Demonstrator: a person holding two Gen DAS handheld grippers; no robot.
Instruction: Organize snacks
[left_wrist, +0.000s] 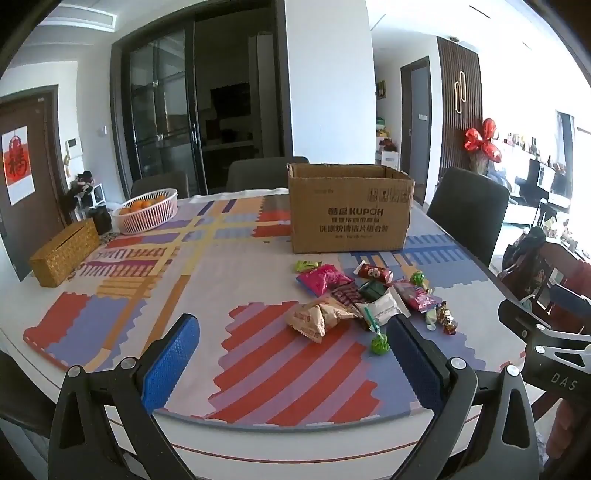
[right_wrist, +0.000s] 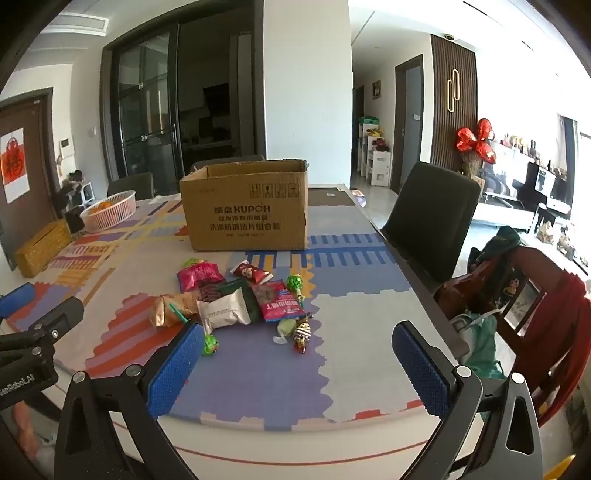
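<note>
Left gripper (left_wrist: 291, 354) and right gripper (right_wrist: 297, 360) hover wide apart and empty above the bench (right_wrist: 369, 317), facing the snacks (right_wrist: 236, 299) heaped before an open-topped cardboard box (right_wrist: 247, 210), likely their destination.

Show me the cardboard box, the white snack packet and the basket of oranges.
cardboard box (right_wrist: 245, 210), right wrist view, printed front face.
white snack packet (right_wrist: 225, 312), right wrist view, middle of wrapper.
basket of oranges (left_wrist: 147, 218), left wrist view, pink side wall.
</note>
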